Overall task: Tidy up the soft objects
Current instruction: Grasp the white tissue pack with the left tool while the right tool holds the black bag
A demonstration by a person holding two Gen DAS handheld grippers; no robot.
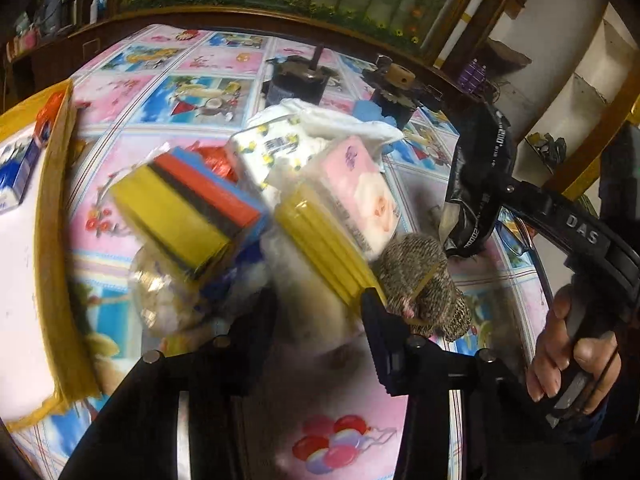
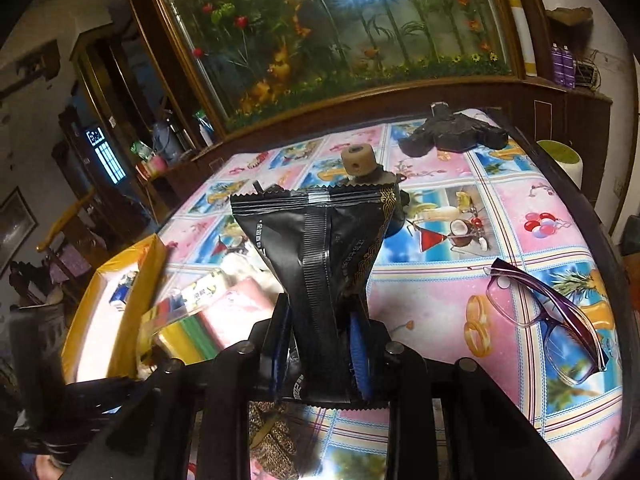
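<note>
The right gripper (image 2: 320,344) is clamped on the black foil packet (image 2: 324,264), held up over the middle of the table (image 2: 460,292) (pinched at its waist). The left gripper (image 1: 320,316) sits half-closed over a pale soft thing in the pile (image 1: 320,184); whether it grips, I cannot tell. Best carry the packet level toward the yellow box (image 2: 100,300) at the table's left edge, clear of the pile. The right view shows the glasses (image 2: 548,320) near the right edge; the left view shows the hand (image 1: 568,352) and knitted bundle (image 1: 428,280).
</note>
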